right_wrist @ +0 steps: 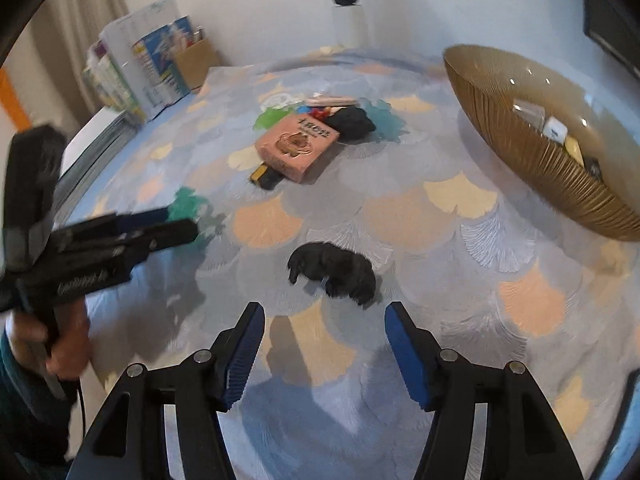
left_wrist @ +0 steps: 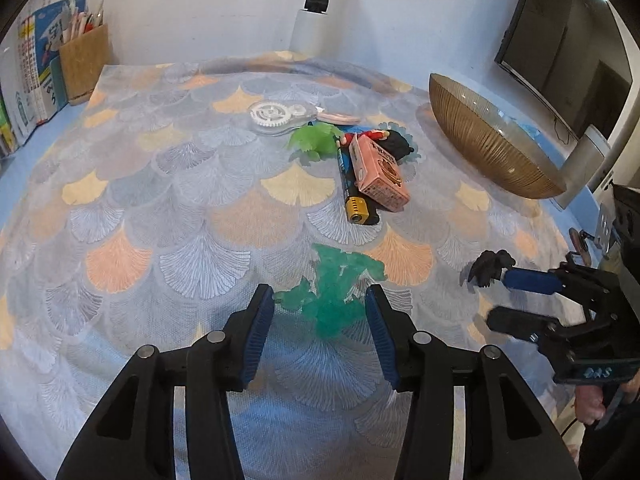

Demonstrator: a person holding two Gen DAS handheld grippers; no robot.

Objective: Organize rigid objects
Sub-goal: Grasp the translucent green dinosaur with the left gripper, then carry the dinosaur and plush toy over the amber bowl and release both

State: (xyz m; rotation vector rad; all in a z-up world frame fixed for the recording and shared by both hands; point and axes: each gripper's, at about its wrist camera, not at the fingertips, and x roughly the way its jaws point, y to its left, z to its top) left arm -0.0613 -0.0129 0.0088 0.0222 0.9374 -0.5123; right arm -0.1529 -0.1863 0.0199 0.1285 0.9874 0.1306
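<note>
A teal translucent toy [left_wrist: 334, 286] lies on the patterned cloth between the fingers of my open left gripper [left_wrist: 320, 312]; it also shows in the right wrist view [right_wrist: 192, 208]. A black toy animal [right_wrist: 334, 270] lies just ahead of my open right gripper [right_wrist: 324, 328]; in the left wrist view the toy [left_wrist: 488, 266] sits at the tips of that gripper [left_wrist: 500, 296]. A pile further back holds a pink box [left_wrist: 378, 172], a battery [left_wrist: 352, 196], a light green toy [left_wrist: 316, 140], a black toy [left_wrist: 396, 142] and a clear gear case [left_wrist: 272, 116].
A golden ribbed bowl [right_wrist: 560, 168] stands at the right with small items inside; it also shows in the left wrist view [left_wrist: 492, 152]. Books [left_wrist: 28, 80] and a cardboard pen holder [left_wrist: 84, 60] stand at the back left. A monitor [left_wrist: 568, 52] is at the back right.
</note>
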